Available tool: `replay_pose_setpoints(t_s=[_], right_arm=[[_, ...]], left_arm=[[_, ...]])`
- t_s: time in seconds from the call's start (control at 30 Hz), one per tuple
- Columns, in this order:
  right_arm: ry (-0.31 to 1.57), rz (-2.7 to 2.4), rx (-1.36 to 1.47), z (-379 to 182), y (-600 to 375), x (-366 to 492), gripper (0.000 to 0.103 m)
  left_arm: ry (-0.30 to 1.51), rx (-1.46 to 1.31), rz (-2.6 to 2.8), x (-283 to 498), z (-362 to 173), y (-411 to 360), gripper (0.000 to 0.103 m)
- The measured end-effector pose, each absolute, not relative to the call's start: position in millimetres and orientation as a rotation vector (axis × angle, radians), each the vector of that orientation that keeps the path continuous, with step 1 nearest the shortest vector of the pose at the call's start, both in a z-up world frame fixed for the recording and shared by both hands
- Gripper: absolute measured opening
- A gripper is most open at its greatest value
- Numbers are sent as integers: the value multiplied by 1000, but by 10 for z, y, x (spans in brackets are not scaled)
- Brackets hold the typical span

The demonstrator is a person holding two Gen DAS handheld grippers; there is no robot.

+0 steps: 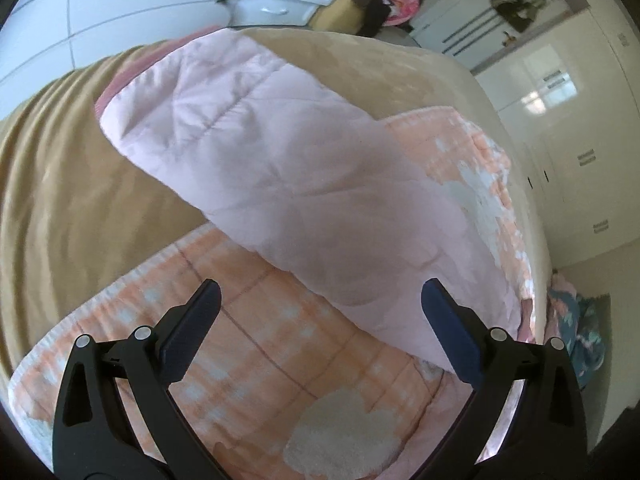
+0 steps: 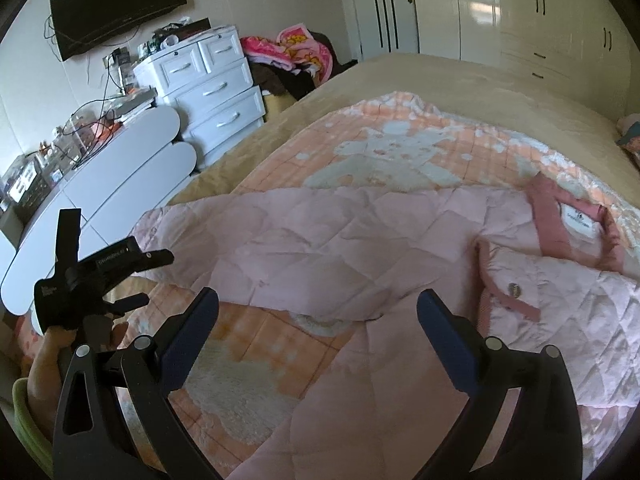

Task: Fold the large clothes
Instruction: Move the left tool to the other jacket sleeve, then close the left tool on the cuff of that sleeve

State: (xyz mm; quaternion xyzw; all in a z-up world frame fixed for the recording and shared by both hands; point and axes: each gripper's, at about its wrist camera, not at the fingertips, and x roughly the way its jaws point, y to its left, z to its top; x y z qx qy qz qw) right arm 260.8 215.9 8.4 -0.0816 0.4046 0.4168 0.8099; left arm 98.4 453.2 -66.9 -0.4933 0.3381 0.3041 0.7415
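Hanging above the bed with their fingers spread wide and nothing between them, the left tongs (image 1: 320,296) look down on a pink quilted sleeve (image 1: 280,184). That sleeve stretches away from them toward the far edge of the bed, its darker pink cuff (image 1: 110,90) lying on the tan bedspread (image 1: 72,184). The right tongs (image 2: 318,304) are likewise spread and empty, hovering over the near part of the jacket (image 2: 340,240). In the right view the left tongs (image 2: 138,276) show at the near left edge of the bed, just beside the sleeve's end, gripped by a hand (image 2: 48,364). The jacket lies flat across the near side of the bed on an orange checked blanket (image 2: 400,152) with a pale bear pattern; its collar (image 2: 548,216) and label point toward the right edge. A white dresser (image 2: 212,88) stands beyond the bed's left side, a wardrobe (image 2: 520,12) past its far edge.
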Motion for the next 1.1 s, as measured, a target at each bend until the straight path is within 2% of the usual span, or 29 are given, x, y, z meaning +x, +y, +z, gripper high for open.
replay_pose_setpoints(t_s=[0.4,1.0,1.03,1.1], right_arm=[[913,826,-89,-71,1751,2731,99],[902,617,82,-105,376,2740,99],[905,611,87,-114,332,2746,99],[910,588,92,-121,227,2753,99]], left_arm=[[708,-1217,759,844,-955,4860,94],[603,-1123,832,917,-1031,5169,93],[603,-1114,837,916,-1024,5172,91],[595,-1100,844,914,-1001,5174,76]])
